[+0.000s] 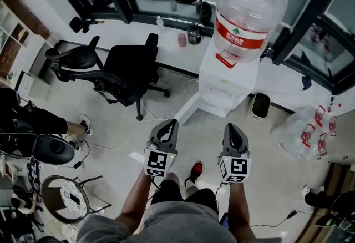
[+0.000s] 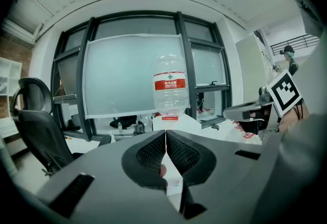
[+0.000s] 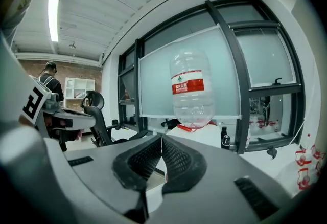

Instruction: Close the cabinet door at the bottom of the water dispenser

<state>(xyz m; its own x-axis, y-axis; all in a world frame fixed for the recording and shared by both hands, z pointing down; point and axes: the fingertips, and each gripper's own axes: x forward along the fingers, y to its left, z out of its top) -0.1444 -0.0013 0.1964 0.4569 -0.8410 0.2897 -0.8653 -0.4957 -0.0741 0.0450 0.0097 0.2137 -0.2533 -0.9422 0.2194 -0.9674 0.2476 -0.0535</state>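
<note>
Cabinet door (image 1: 188,106) swung open at centre frame, below water dispenser (image 1: 228,78); recommend flat push near free edge with left gripper (image 1: 171,123) or right gripper (image 1: 230,127) (both fully closed, empty).

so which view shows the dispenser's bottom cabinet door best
The head view: the cabinet door stands swung open from the base of the water dispenser, seen from above. Both gripper views show only the bottle and the dispenser's top; their own jaws cover the lower part.
</note>
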